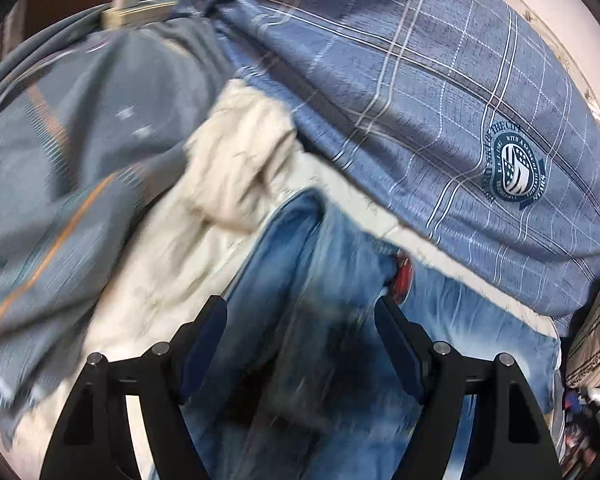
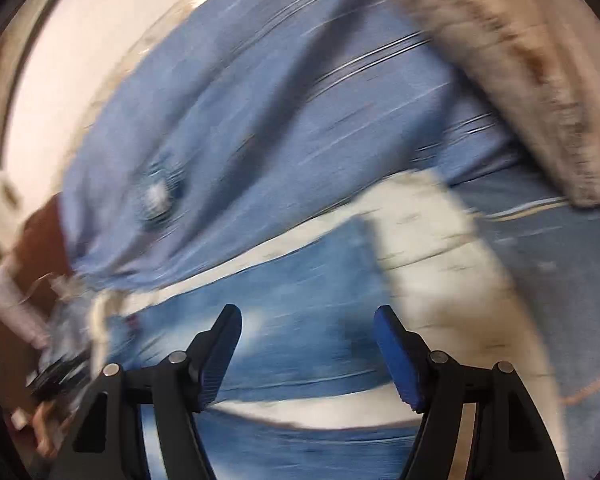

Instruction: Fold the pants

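Loosely, jeans (image 1: 300,280) bunch between left gripper (image 1: 300,312) fingers.

Jeans (image 1: 300,280) lying on a quilted blanket (image 1: 204,216), plaid pillow (image 1: 420,92) behind both, rumpled duvet (image 1: 80,140) at left, power strip (image 1: 134,14) at far left rear, left gripper (image 1: 300,312) above the jeans, right gripper (image 2: 308,320) likewise.

The left gripper (image 1: 300,312) was a matte black frame with two angled arms, each fixed by round silver pivot pins. Its fingers (image 1: 398,350) wore dark navy pads. The right gripper (image 2: 308,320) matched, though its fingers (image 2: 398,354) had brighter blue ribbed pads.
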A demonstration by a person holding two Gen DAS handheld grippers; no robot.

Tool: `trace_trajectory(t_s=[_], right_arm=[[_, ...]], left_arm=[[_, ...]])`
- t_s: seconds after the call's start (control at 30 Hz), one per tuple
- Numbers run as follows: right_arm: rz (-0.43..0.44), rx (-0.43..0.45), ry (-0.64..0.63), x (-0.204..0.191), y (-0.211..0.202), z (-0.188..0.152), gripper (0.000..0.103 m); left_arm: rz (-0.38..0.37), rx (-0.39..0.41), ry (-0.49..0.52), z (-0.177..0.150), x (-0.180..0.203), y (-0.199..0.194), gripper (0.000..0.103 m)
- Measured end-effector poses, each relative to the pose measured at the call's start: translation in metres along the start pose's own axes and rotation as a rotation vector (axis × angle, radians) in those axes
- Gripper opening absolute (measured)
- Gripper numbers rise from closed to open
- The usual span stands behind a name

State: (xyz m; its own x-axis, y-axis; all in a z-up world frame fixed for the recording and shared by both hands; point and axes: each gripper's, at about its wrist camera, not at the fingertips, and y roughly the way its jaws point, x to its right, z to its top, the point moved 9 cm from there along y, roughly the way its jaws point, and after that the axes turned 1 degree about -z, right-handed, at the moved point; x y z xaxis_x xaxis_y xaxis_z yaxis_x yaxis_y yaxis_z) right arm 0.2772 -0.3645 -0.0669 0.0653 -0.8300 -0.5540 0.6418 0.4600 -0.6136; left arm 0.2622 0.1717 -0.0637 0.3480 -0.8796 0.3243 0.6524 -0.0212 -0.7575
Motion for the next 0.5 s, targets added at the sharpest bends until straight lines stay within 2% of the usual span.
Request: trace_trajectory(t_s=[0.03,0.07,0.1,0.17,0.27,0.37,0.43,0.5], right_arm=[[-0.015,-0.057,-0.008,0.006,0.016,-0.009,0.073],[-0.104,-0.138,0.004,0.025,0.037,-0.021,0.073],[-0.163,-0.183,0.029,0.040,0.047,-0.029,0.072],[-0.124,-0.140,0.005,0.039,0.043,-0.024,0.069],[-0.073,-0.057,-0.027,0.026,0.022,0.003,0.068],[-0.115,0.014,-0.035,0.029,0.019,0.044,0.068],[-0.139,0.023,-0.002,0.036,0.034,0.066,0.068],[-0.156,0.022,-0.013,0.037,0.054,0.077,0.067]], left_arm=[[0.000,-0.013,0.006,0.005,0.005,0.007,0.077],[0.002,-0.026,0.005,0.010,0.008,0.015,0.077],[0.007,-0.035,-0.002,0.016,0.010,0.023,0.077],[0.024,-0.059,0.020,0.028,0.015,0.039,0.077],[0.063,-0.049,0.008,0.041,0.010,0.051,0.077],[0.043,-0.062,-0.025,0.046,0.009,0.063,0.077],[0.048,-0.062,-0.032,0.048,0.007,0.070,0.077],[0.050,-0.055,-0.038,0.050,0.005,0.076,0.072]])
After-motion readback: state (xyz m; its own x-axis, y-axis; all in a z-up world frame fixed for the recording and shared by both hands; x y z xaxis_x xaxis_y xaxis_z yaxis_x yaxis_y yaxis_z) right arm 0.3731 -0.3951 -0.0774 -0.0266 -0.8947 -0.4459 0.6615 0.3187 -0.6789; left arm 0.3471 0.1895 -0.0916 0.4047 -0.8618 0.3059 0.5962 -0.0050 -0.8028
